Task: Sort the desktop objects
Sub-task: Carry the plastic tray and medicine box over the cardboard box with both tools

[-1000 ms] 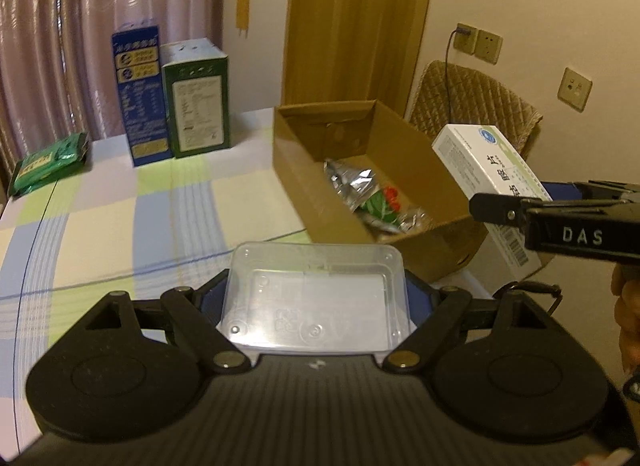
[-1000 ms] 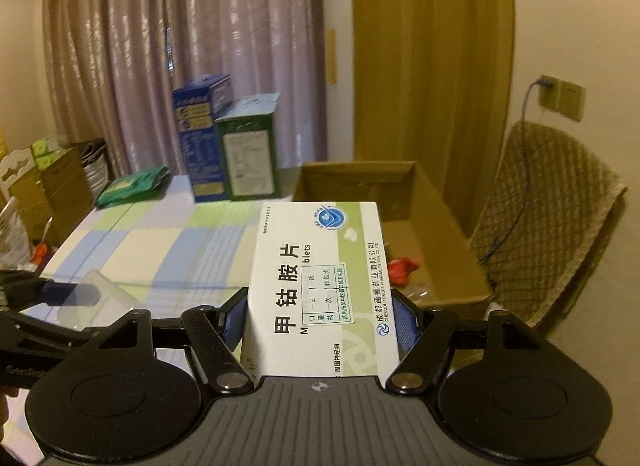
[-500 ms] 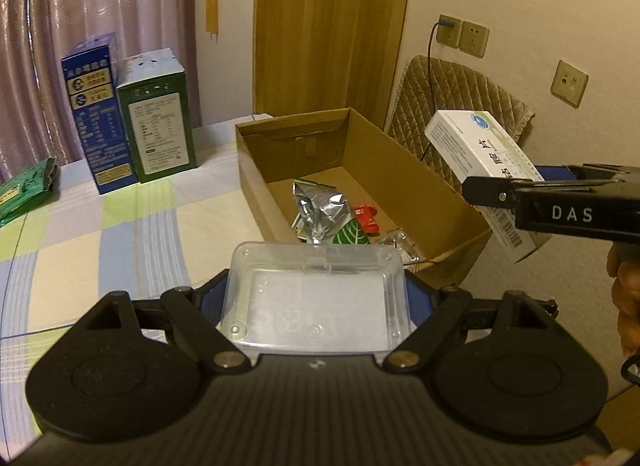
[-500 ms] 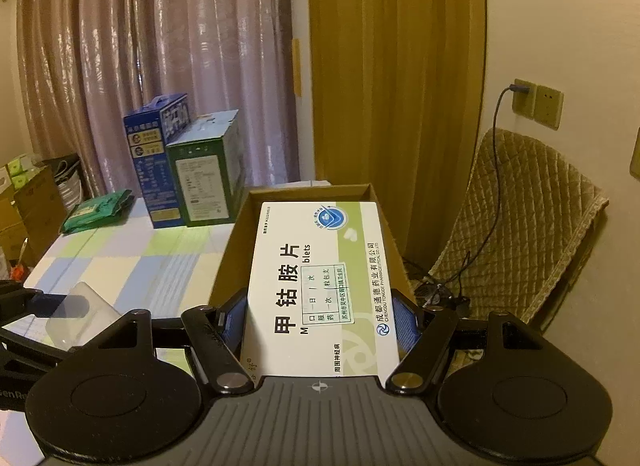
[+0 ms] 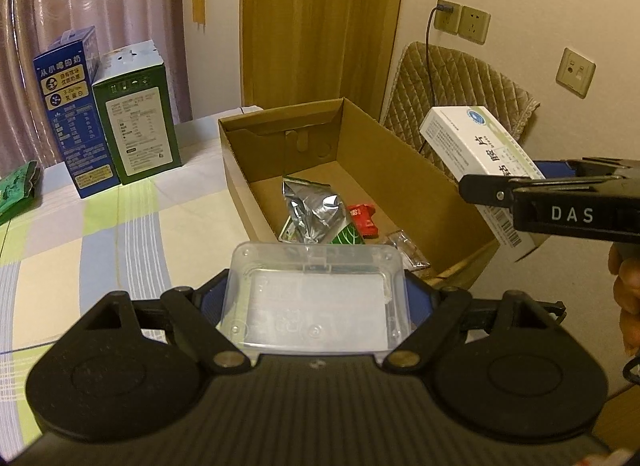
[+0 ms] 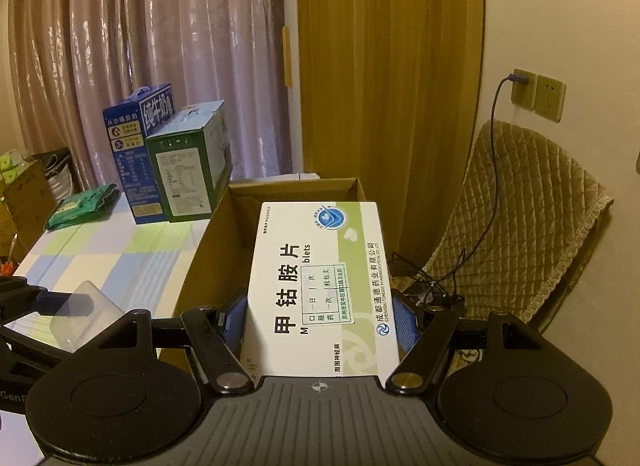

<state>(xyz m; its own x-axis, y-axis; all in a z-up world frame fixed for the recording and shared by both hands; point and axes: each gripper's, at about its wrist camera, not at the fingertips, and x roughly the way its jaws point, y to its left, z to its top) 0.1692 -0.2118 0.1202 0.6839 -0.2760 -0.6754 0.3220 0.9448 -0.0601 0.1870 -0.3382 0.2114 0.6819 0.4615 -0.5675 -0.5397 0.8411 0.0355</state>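
My left gripper (image 5: pixel 318 298) is shut on a clear plastic box (image 5: pixel 316 302) and holds it above the table, just short of the near end of the open cardboard box (image 5: pixel 404 169). My right gripper (image 6: pixel 320 318) is shut on a white and green medicine box (image 6: pixel 324 290) and holds it in the air by the cardboard box's (image 6: pixel 208 250) right side; the medicine box also shows in the left wrist view (image 5: pixel 476 153). The cardboard box holds a silver foil pouch (image 5: pixel 314 209), a red packet (image 5: pixel 363 218) and a green packet (image 5: pixel 347 234).
A blue carton (image 5: pixel 70 113) and a green carton (image 5: pixel 136 113) stand at the table's far side, with a green bag (image 5: pixel 16 189) to their left. A quilted chair (image 6: pixel 516 221) and a wall socket with a cable (image 6: pixel 520 87) are to the right. The checked tablecloth (image 5: pixel 100 250) covers the table.
Both grippers have moved forward and to the right toward the cardboard box, each still holding its item. The box's inside now shows more fully.
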